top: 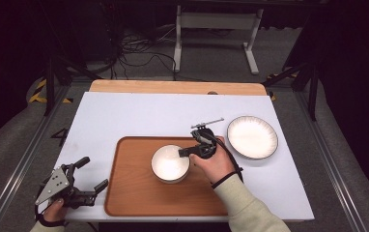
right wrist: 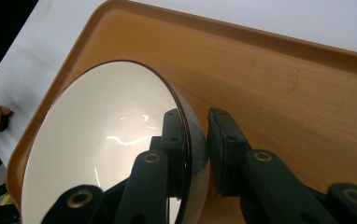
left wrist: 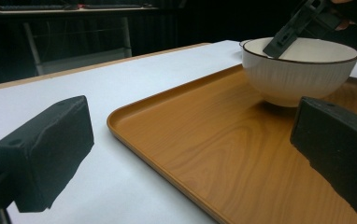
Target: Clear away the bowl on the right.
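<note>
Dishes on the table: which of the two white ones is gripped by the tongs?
The bowl on the wooden tray: the right tongs pinch its rim, one jaw inside, one outside. The flat plate lies untouched on the white table beside the tray.

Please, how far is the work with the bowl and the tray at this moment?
Done: the bowl sits on the wooden tray. In hand: the right gripper is shut on its rim, one jaw inside, one outside. Left: probably releasing; the plate lies off the tray, and the left gripper waits open.

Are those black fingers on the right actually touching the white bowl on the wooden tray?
Touching. The right gripper view shows the right gripper with one finger inside and one outside the white bowl's rim, clamped on its wall.
</note>
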The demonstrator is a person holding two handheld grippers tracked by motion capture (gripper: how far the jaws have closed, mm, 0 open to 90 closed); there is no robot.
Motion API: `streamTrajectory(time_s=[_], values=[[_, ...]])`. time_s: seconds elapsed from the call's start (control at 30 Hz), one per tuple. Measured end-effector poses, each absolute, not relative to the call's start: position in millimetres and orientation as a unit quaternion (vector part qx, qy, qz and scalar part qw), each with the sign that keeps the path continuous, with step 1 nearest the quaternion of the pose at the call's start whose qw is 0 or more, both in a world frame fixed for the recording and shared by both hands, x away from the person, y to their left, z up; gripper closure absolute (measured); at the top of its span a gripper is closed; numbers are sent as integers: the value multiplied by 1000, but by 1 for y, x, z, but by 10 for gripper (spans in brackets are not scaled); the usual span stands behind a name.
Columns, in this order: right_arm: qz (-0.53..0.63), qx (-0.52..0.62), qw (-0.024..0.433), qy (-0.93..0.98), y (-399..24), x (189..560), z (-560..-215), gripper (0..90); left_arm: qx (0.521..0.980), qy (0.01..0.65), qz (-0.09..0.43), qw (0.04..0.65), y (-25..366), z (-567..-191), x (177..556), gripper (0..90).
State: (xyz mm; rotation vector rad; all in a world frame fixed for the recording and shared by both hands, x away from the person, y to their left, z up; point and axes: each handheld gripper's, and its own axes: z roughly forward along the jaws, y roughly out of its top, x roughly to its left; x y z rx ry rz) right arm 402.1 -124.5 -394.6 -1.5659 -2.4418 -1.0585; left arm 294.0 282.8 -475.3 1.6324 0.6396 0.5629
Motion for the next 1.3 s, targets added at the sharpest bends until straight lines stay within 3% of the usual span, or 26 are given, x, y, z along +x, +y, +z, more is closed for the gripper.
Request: streamTrajectory(time_s=[0.87,1.3], values=[[-345,-492,27,-799,-127,404,-413,780,705,276,244,606,283,-475,294,3],[-380,-438,-33,-814,-128,396,-405,620,711,281,236,600,282,-475,296,3]])
